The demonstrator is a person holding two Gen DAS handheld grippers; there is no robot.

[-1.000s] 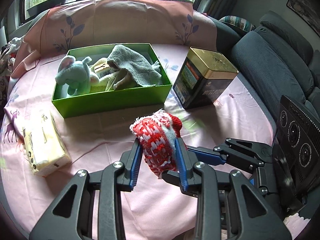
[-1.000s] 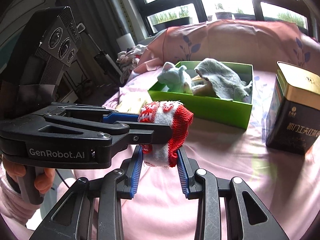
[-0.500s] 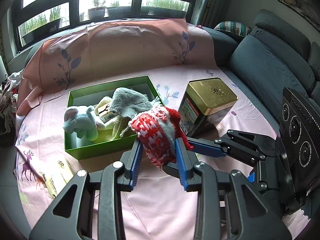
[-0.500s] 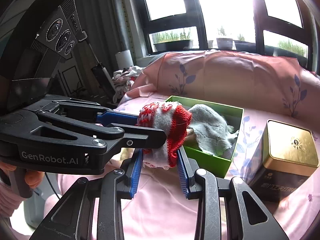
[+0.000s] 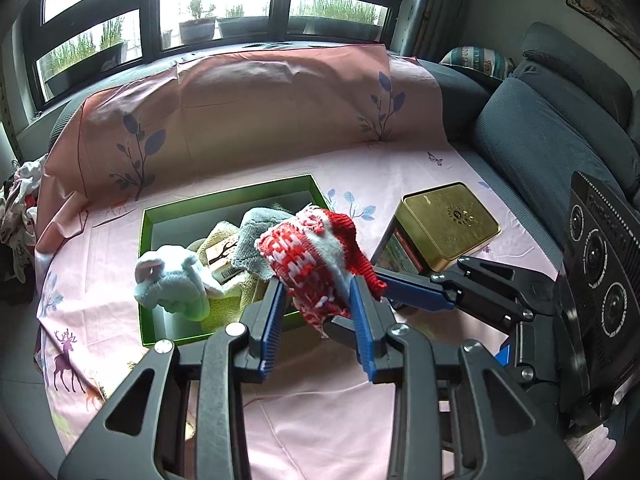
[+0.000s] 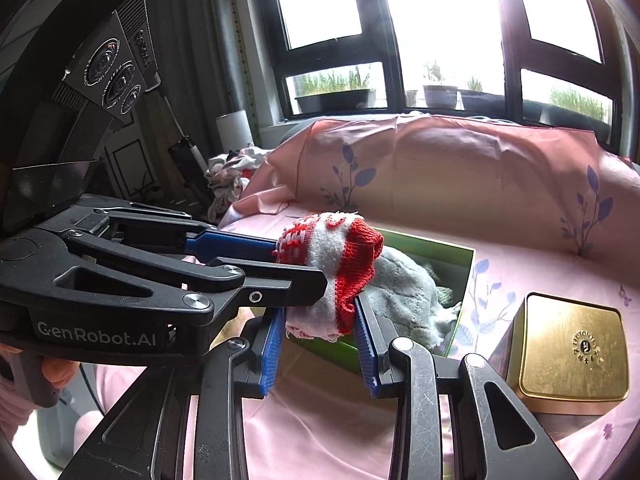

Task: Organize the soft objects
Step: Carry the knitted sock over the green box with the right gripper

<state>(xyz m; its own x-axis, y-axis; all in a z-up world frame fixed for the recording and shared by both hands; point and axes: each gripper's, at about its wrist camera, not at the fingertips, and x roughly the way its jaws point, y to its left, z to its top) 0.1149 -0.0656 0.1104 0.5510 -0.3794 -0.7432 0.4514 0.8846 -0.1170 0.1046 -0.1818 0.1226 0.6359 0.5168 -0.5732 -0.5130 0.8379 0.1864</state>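
Red/white knit sock [image 5: 316, 264] btwn both tongs, above green box [image 5: 152, 220].

My two grippers crowd each other: the right gripper [image 5: 360, 280] comes in across my left gripper [image 5: 316, 312] from the right side, both clamped on the same red-and-white knit piece [image 5: 316, 256], so neither has room to swing toward the other. The green box [image 5: 168, 216] is packed along its near half with a plush toy [image 5: 172, 284] and a grey cloth [image 5: 248, 252]; its far corner is bare. The gold tin [image 5: 448, 224] stands just right of the box, narrowing that side. The pink sheet [image 5: 320, 420] below me lies open.
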